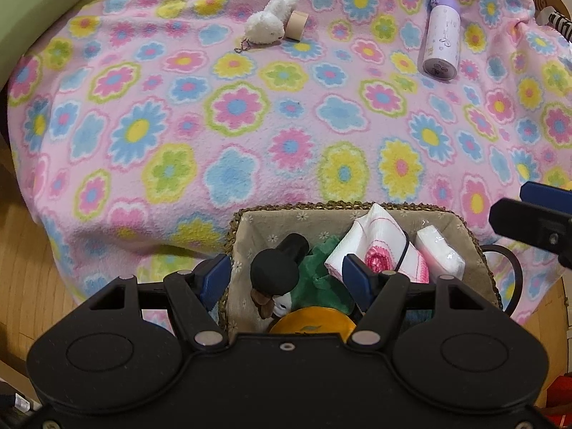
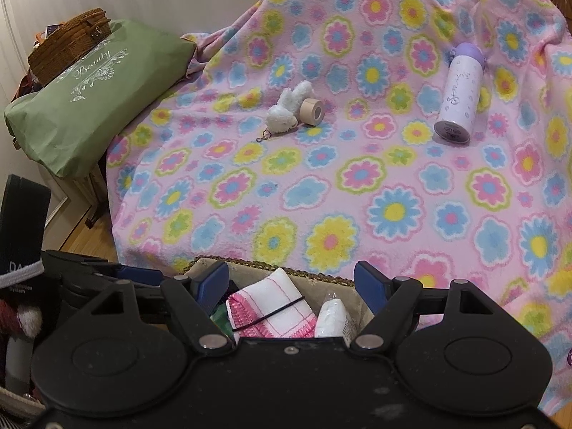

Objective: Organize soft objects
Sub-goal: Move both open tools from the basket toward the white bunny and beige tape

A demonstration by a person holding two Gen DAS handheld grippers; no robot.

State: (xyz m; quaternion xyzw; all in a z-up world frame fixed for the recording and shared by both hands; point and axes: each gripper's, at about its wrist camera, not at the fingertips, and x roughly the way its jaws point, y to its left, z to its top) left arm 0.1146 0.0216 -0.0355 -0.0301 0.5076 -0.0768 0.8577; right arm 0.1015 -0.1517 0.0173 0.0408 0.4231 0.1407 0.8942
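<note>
Left gripper over basket, jaws part open, straddling black-headed toy and green cloth; grip on either not discernible. Right gripper above same basket, jaws apart, nothing pinched; pink-white cloth and tissue pack below. Bunny on blanket, touching tape roll. Bottle lying well right.

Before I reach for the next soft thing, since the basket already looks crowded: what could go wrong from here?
The white plush rabbit touches the tape roll, so a grab there may drag or roll the tape along.

The basket is packed, with the folded cloth standing above the rim; another item may perch and slip out.

The left gripper straddles the basket's left wall, so lifting carelessly may tip it.
</note>
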